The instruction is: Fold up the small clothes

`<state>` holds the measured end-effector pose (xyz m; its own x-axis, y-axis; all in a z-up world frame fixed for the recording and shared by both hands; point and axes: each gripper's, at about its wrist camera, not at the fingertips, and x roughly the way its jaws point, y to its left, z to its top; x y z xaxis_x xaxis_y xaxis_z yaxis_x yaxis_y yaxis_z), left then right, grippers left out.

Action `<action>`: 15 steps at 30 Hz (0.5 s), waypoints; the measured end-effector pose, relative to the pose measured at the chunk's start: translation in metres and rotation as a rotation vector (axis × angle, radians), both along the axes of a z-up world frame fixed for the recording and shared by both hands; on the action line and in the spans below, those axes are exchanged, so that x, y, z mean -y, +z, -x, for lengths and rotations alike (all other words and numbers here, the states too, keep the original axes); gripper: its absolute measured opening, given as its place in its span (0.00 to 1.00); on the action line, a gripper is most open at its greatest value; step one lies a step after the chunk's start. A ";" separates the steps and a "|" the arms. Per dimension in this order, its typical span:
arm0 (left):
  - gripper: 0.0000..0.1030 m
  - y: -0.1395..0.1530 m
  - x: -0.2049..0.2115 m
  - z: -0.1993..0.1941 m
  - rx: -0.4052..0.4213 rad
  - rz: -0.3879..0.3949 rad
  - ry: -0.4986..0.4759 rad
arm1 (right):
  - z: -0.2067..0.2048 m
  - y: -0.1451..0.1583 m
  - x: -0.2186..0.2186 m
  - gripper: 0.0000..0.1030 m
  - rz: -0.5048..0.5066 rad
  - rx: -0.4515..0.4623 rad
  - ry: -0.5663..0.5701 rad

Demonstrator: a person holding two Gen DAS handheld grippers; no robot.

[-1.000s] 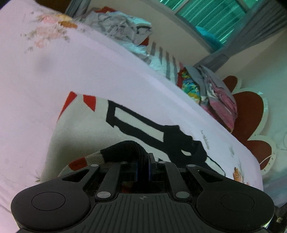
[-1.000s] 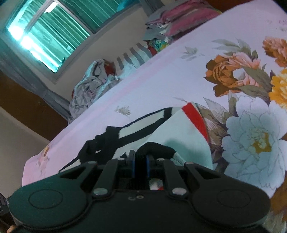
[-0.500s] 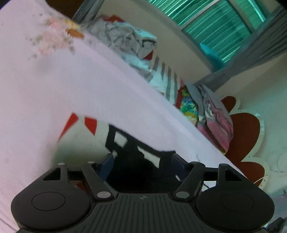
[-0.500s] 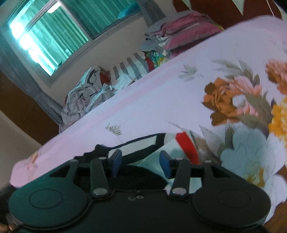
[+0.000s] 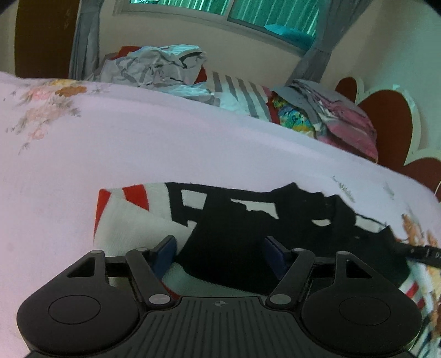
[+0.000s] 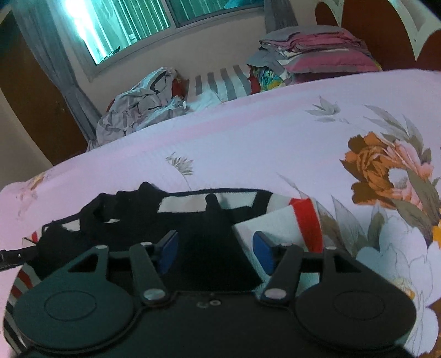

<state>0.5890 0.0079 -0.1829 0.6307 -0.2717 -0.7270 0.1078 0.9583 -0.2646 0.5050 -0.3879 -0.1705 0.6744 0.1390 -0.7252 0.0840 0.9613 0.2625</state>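
A bedroom: a bed with a pink floral sheet, under a window with grey curtains. The left tool hangs with its blue fingers spread wide, holding nothing, right over the black part of a knitted garment lying on the sheet. The right tool is likewise wide open and empty above the same garment, near its red-and-white edge. Bare sheet lies open beyond the garment. At the bed's far edge sit crumpled clothes and a folded stack. Only the right view shows the big printed flowers; the left shows the scalloped headboard.
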 end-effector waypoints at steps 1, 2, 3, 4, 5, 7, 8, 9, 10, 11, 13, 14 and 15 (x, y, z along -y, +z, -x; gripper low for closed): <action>0.45 0.000 0.002 -0.001 0.001 -0.022 -0.012 | -0.002 -0.001 -0.001 0.44 0.011 -0.006 0.014; 0.33 -0.002 0.005 0.000 0.005 -0.050 -0.023 | -0.004 -0.003 -0.003 0.37 0.022 -0.015 0.026; 0.22 -0.002 0.007 0.001 0.012 -0.073 -0.034 | -0.005 -0.004 -0.004 0.30 0.033 -0.018 0.036; 0.16 -0.002 0.008 0.002 0.016 -0.083 -0.045 | -0.006 -0.004 -0.005 0.27 0.038 -0.018 0.043; 0.08 -0.002 0.008 0.003 0.018 -0.090 -0.055 | -0.006 -0.005 -0.005 0.21 0.041 -0.018 0.049; 0.05 0.000 0.010 0.008 0.038 -0.113 -0.072 | -0.005 -0.005 -0.007 0.11 0.060 -0.018 0.058; 0.05 0.001 0.011 0.010 0.047 -0.126 -0.080 | -0.005 -0.005 -0.007 0.07 0.067 -0.014 0.061; 0.05 0.002 0.011 0.011 0.055 -0.129 -0.083 | -0.004 -0.005 -0.007 0.07 0.067 -0.009 0.060; 0.04 0.004 0.010 0.012 0.061 -0.127 -0.080 | -0.003 -0.003 -0.006 0.07 0.067 0.003 0.052; 0.04 0.007 0.009 0.013 0.079 -0.126 -0.070 | -0.001 -0.001 -0.005 0.06 0.068 0.021 0.042; 0.04 0.013 0.006 0.014 0.121 -0.122 -0.044 | 0.002 0.007 -0.002 0.06 0.065 0.065 0.022; 0.04 0.015 0.004 0.014 0.135 -0.118 -0.033 | 0.003 0.011 0.000 0.06 0.065 0.086 0.013; 0.04 0.017 0.003 0.014 0.144 -0.120 -0.026 | 0.003 0.015 0.001 0.06 0.070 0.104 0.006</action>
